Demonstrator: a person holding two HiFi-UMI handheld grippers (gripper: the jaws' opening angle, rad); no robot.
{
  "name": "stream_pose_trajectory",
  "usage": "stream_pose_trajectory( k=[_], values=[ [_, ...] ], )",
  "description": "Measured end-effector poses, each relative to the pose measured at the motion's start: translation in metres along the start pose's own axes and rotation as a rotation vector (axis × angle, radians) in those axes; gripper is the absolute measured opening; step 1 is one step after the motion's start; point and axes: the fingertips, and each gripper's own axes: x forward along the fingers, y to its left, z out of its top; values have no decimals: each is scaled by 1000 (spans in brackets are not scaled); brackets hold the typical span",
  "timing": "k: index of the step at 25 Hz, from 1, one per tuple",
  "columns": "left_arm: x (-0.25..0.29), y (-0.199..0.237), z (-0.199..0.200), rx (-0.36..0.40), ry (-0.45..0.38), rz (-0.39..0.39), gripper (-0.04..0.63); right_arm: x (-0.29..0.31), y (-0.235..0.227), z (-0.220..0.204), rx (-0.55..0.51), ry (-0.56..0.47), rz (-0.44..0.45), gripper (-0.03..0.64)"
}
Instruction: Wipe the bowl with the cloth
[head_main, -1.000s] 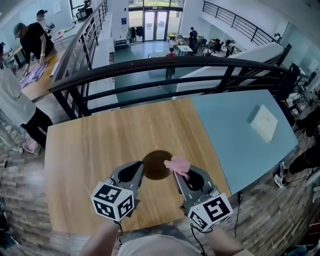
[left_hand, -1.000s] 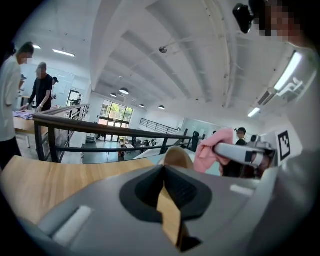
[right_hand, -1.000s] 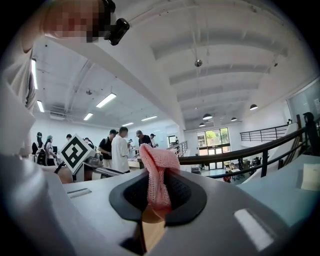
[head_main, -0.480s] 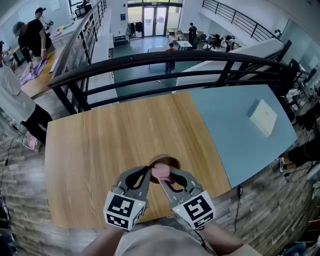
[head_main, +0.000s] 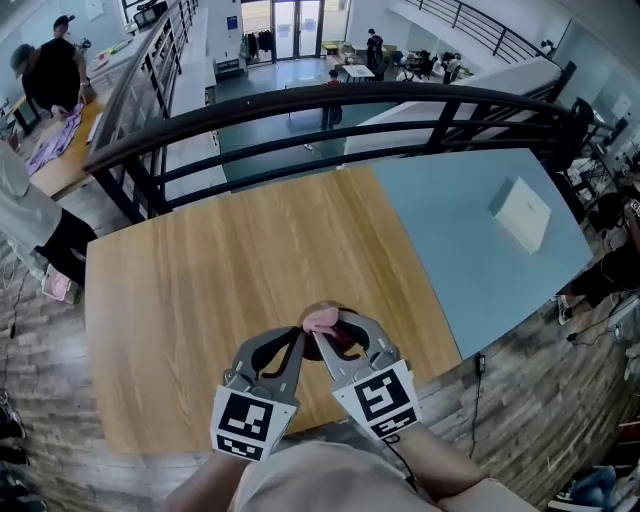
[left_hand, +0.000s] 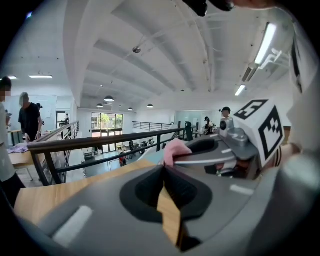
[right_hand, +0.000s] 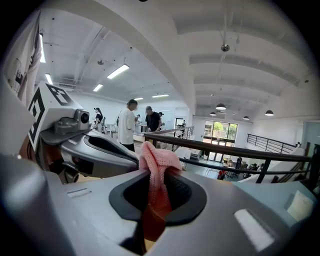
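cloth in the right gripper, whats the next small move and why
Probably ease the right gripper down so the cloth presses into the bowl, then rub. Its fingers clamp the pink cloth right at the bowl; contact isn't clear. The left gripper is shut alongside.

The bowl (head_main: 347, 342) is mostly hidden beneath the jaws.
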Motion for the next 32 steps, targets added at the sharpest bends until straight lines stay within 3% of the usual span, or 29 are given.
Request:
stream_pose_trajectory(
  k=[5,10,18,23,32],
  values=[
    [-2,1,-3,-21,-14,8,3,1,-12,-15,-59,49,-46,44],
    [-8,9,0,-93,-64,46,5,-1,-18,-28,-123,104,-77,44],
    [-11,13,-5,-96,-56,67,3,3,12,-56,-126,212,52,43],
    [-10,6,-13,-36,-19,72,3,9,38,-56,-147,235,129,41],
    [-11,1,-25,-21,6,75,3,22,44,-41,-299,243,134,41]
  ],
)
